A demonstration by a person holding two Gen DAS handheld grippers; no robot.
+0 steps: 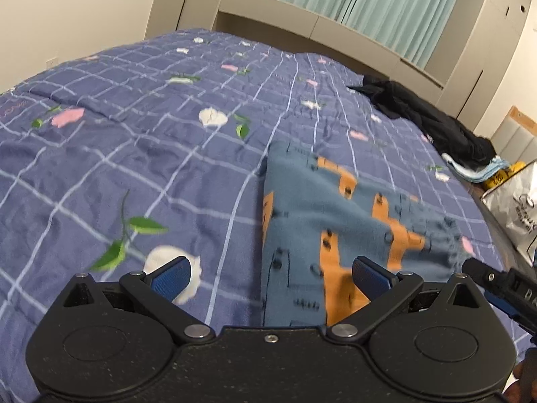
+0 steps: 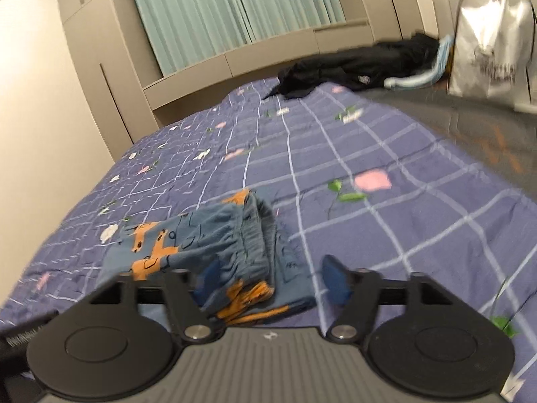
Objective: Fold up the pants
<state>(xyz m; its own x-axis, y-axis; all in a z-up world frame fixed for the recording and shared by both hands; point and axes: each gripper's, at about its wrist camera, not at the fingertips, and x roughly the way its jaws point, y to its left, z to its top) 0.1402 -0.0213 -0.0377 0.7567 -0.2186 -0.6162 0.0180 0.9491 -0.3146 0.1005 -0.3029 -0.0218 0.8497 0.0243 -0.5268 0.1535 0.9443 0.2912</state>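
Observation:
The pants (image 1: 335,208) are blue with an orange print and lie folded on the checked floral bedspread (image 1: 134,168). In the left wrist view my left gripper (image 1: 273,277) hovers over their near left edge, jaws wide apart, with nothing pinched. The right gripper's black body (image 1: 503,282) shows at the right edge. In the right wrist view the pants (image 2: 218,235) form a thick folded bundle. My right gripper (image 2: 272,280) stands open around its near end, and cloth lies between the blue pads (image 2: 335,283) without being squeezed.
A black garment (image 2: 352,63) and a light blue cloth (image 2: 419,77) lie at the bed's far right corner. A silver bag (image 2: 486,40) stands beyond the bed's right edge. Beige cabinets and green curtains (image 1: 369,0) back the bed.

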